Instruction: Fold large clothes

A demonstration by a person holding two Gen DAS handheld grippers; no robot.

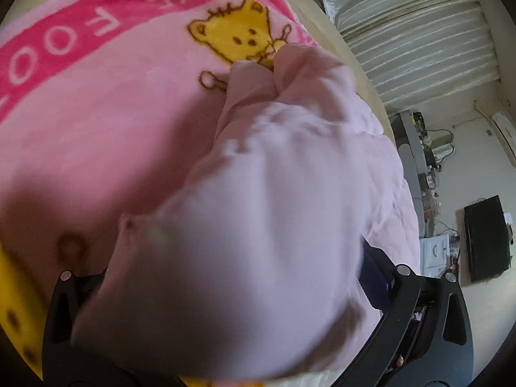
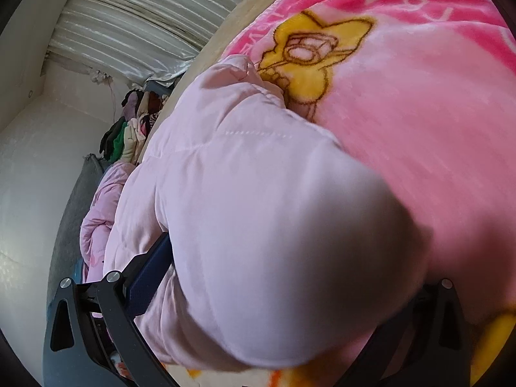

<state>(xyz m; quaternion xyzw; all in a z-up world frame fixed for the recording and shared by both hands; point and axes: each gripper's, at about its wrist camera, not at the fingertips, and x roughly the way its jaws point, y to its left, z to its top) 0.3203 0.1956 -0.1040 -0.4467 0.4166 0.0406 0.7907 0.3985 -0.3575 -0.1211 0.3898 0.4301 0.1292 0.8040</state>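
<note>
1. Left gripper: jaws spread wide, a thick bunch of the pale pink padded jacket fills the gap; whether it is actually pinched, can't tell. Right gripper: same picture, fabric billows between open jaws, grasp unclear.
2. Jacket lies on the pink bear blanket, along its edge nearest the curtain.
3. Step, my read: both grippers lifting one jacket edge to carry it over in a fold.
4. Next move needs both ends moved level toward the blanket's middle, then laid flat.
5. Around: clothes pile beyond the jacket, dark monitor off to the side. Puffy filling blocks both cameras.
</note>
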